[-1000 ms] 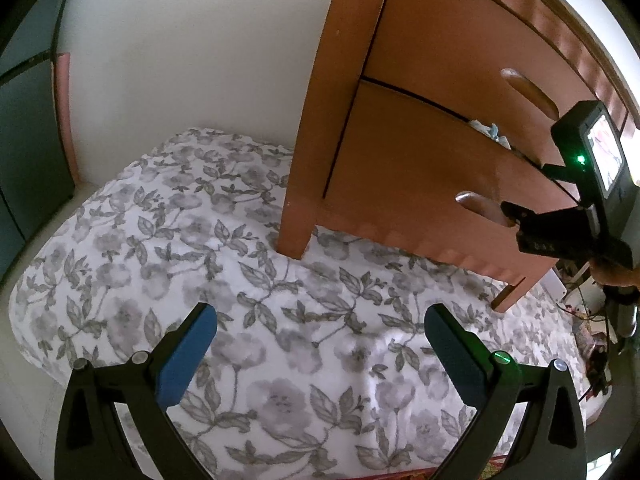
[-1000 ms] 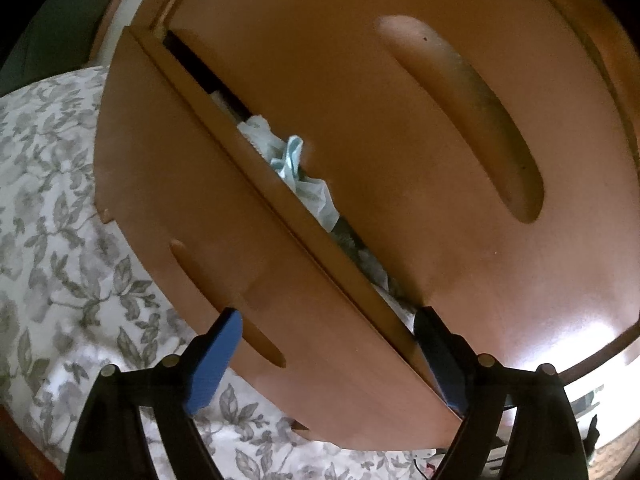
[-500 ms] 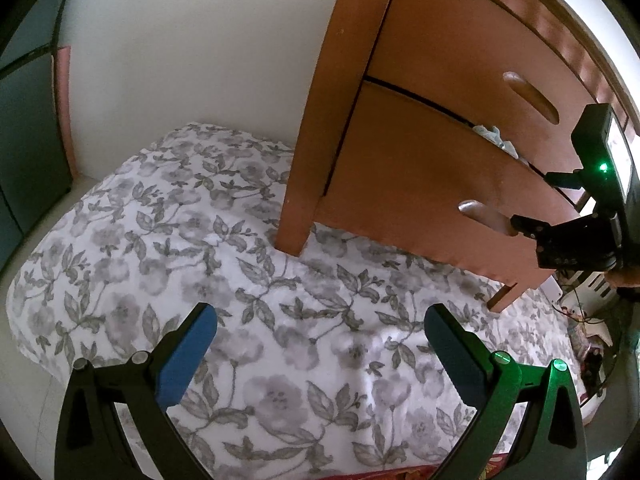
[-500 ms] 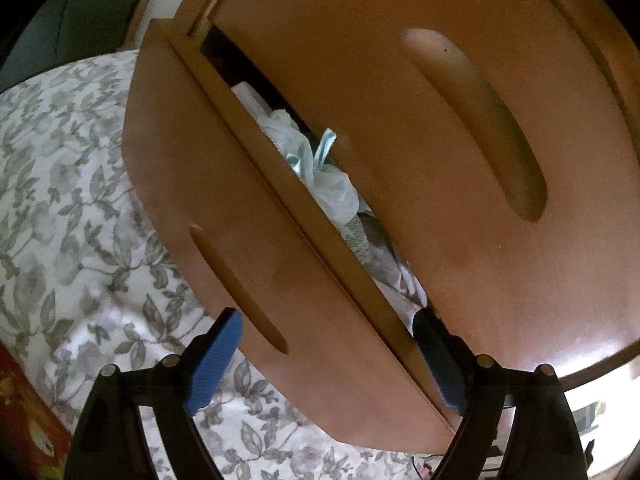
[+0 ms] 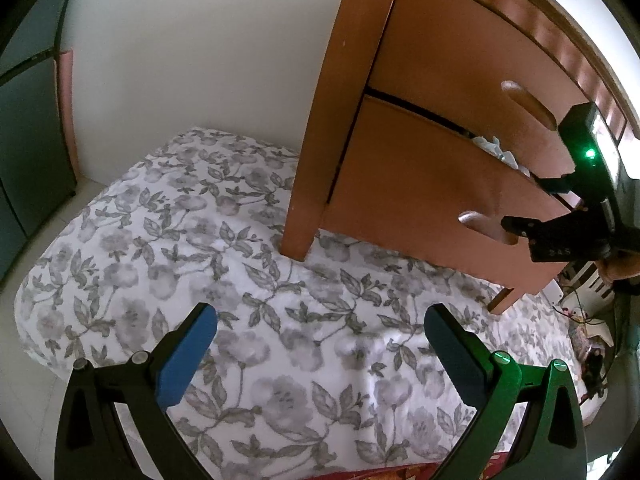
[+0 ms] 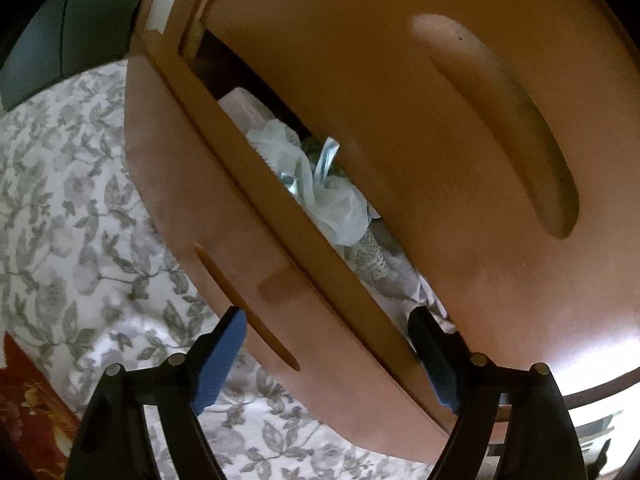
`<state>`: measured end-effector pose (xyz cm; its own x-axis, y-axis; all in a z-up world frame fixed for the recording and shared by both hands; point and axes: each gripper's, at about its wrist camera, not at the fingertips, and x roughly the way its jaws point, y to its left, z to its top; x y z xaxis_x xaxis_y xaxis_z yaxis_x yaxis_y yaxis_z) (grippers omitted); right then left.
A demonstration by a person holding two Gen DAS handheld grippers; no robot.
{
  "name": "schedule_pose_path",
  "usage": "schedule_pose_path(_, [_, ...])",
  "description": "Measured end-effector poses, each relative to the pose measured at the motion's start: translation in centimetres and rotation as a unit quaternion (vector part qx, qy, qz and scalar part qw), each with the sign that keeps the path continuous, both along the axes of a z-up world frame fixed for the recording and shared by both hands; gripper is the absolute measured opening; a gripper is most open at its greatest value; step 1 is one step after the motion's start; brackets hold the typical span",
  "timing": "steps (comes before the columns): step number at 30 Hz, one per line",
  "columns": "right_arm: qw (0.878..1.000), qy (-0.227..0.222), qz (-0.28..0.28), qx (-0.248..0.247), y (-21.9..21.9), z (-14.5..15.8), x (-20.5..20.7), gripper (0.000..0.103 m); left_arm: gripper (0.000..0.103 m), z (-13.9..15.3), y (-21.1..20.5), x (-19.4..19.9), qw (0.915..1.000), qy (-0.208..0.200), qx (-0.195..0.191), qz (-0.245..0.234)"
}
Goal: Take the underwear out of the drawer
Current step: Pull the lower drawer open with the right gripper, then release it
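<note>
Landmark is the lower drawer [image 6: 208, 220], part open with only a narrow slot above its front panel.

- Underwear [image 6: 320, 196]: pale blue-white bundle inside the drawer, about mid-slot, bulging just above the panel's top edge. It also shows in the left wrist view as a small pale tuft at the slot.
- Right tool [image 6: 326, 316]: jaws apart and closing in, straddling the drawer's front panel near its right end. One pad is outside by the handle groove, the other inside the drawer. There's no cloth between them, and I don't see both pads pressing on the panel.
- Left tool [image 5: 320, 320]: jaws wide apart and holding nothing. It hangs over the floral bed sheet [image 5: 200, 240], well clear of the drawer's left corner.
- Key relation: the bundle lies ahead of the right tool, further along the slot toward the drawer's left end. The slot's long axis runs diagonally and the bundle stretches along it, so my read is the jaws must line up across the slot to enter. The right hand is much nearer.
- Hard to see: the upper drawer [image 6: 400, 120] overhangs the slot, so the lower drawer's depth is hidden. The pink item, lacy white fabric and grey cloth beside the bundle can't be identified. The right tool's inner pad contact is hidden.
</note>
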<state>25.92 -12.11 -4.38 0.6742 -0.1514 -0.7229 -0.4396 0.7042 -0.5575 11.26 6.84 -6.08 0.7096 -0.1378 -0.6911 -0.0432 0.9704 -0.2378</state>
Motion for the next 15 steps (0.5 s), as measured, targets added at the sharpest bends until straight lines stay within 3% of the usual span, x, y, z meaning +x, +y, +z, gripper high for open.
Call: schedule_pose_path(15, [0.999, -0.015, 0.014, 0.035, 0.2, 0.8, -7.0, 0.085, 0.103, 1.9, -0.2, -1.9, 0.9999, 0.001, 0.015, 0.003])
